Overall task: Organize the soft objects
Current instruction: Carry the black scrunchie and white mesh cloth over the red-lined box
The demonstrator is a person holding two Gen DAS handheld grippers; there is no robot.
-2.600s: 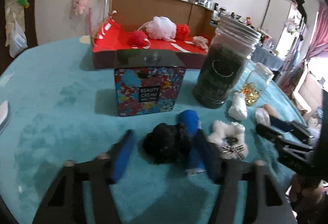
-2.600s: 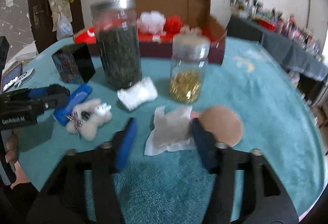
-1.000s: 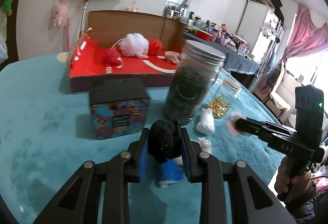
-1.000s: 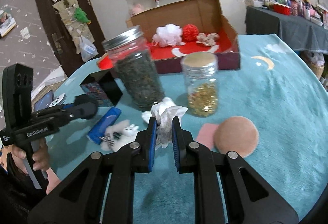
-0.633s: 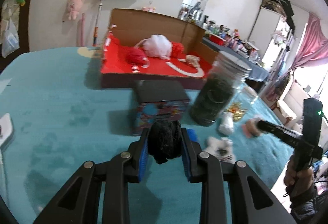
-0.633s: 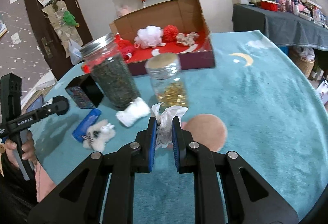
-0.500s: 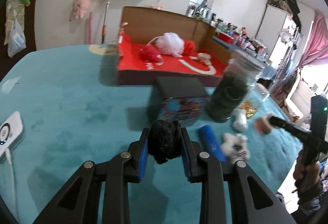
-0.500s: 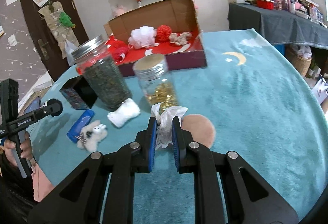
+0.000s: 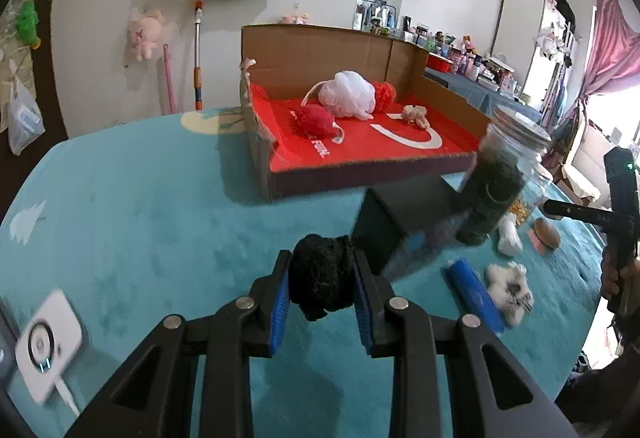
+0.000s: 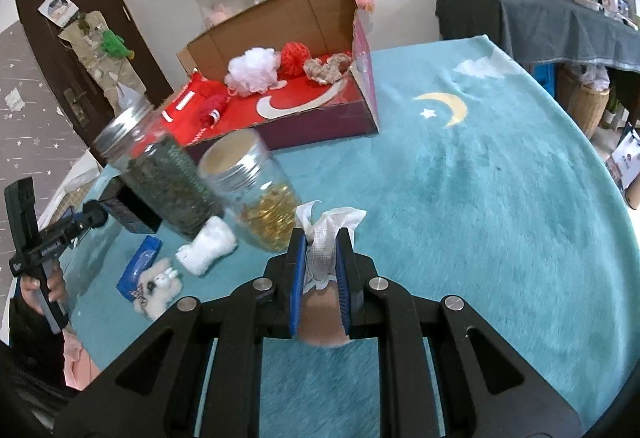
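Note:
My left gripper (image 9: 322,278) is shut on a black fuzzy pom-pom (image 9: 322,274), held above the teal cloth. My right gripper (image 10: 322,258) is shut on a crumpled white cloth (image 10: 326,234). The open cardboard box with a red floor (image 9: 360,149) (image 10: 316,97) sits farther back and holds a white mesh puff (image 9: 352,93) (image 10: 254,71), red puffs (image 9: 316,119) (image 10: 296,59) and a small beige plush (image 9: 416,115) (image 10: 328,69). A white fluffy toy (image 9: 510,288) (image 10: 158,288), a white soft roll (image 10: 206,250) (image 9: 510,238) and a tan round pad (image 9: 547,232) (image 10: 322,322) lie on the cloth.
A tall jar of dark leaves (image 9: 500,189) (image 10: 164,173), a jar of gold bits (image 10: 256,193), a dark printed cube box (image 9: 412,213) and a blue packet (image 9: 474,296) (image 10: 140,266) stand between me and the box. A white device (image 9: 46,352) lies at lower left. The teal cloth (image 10: 480,197) spreads bare to the right.
Both grippers keep their hold while sliding sideways: the left one to the left, so box and jars shifted right in its view; the right one to the right, so jars shifted left in its view.

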